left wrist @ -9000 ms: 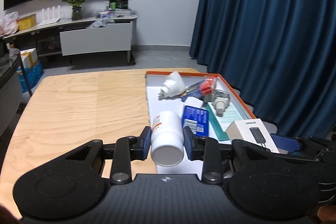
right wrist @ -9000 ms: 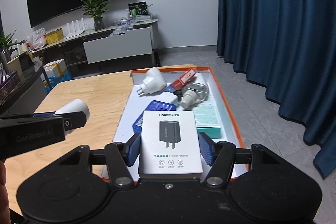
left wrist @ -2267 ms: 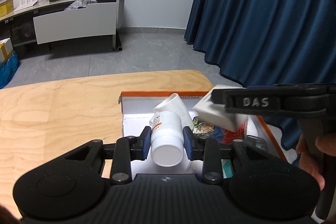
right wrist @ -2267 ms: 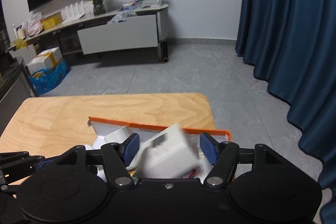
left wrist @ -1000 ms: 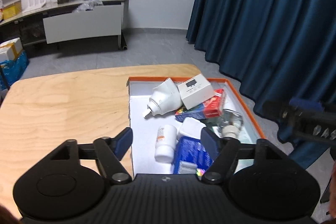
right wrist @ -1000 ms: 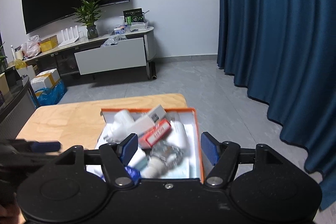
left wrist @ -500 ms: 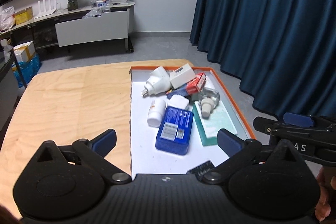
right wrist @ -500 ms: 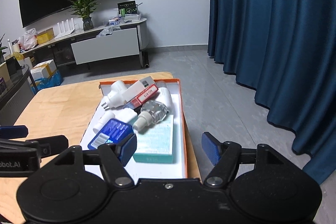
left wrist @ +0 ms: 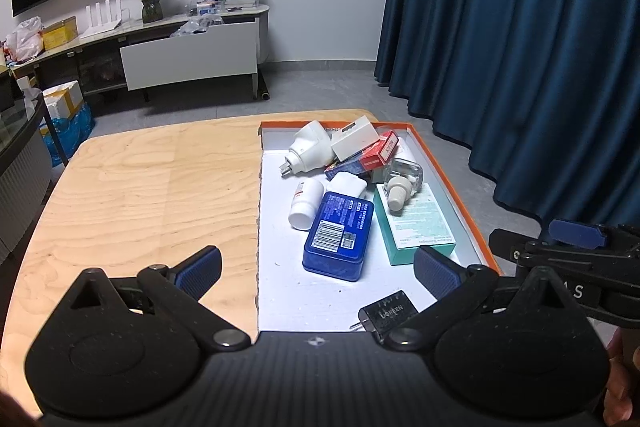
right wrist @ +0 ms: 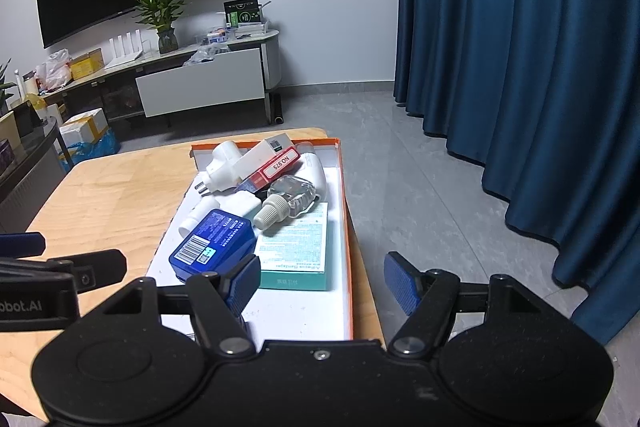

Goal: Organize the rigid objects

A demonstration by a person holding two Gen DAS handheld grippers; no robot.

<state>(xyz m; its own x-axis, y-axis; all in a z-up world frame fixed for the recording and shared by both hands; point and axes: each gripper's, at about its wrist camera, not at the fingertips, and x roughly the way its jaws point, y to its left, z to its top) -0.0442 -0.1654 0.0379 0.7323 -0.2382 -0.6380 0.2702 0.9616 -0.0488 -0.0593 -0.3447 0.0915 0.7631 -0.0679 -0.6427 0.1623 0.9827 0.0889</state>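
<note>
An orange-rimmed tray (left wrist: 452, 183) with a white floor holds the objects. A white pill bottle (left wrist: 306, 203) lies beside a blue tin (left wrist: 340, 235) and a teal box (left wrist: 416, 227). At the far end a white charger box (left wrist: 354, 141) leans on a red box (left wrist: 378, 153) and a white plug adapter (left wrist: 308, 149). A clear bottle (left wrist: 402, 183) rests on the teal box. A black charger (left wrist: 386, 315) lies at the near edge. My left gripper (left wrist: 316, 269) stands wide open over the near end, holding nothing. My right gripper (right wrist: 322, 281) is open and empty above the tray's right rim (right wrist: 347, 227).
The tray sits on the right part of a wooden table (left wrist: 140, 195), whose left half is bare wood. Blue curtains (right wrist: 520, 67) hang to the right past the table edge. A low TV cabinet (left wrist: 188, 51) stands across the room.
The left gripper has let go of the pill bottle and the right of the white box; both now lie in the tray. Both grippers have drawn back, and the left jaws have spread wide.
</note>
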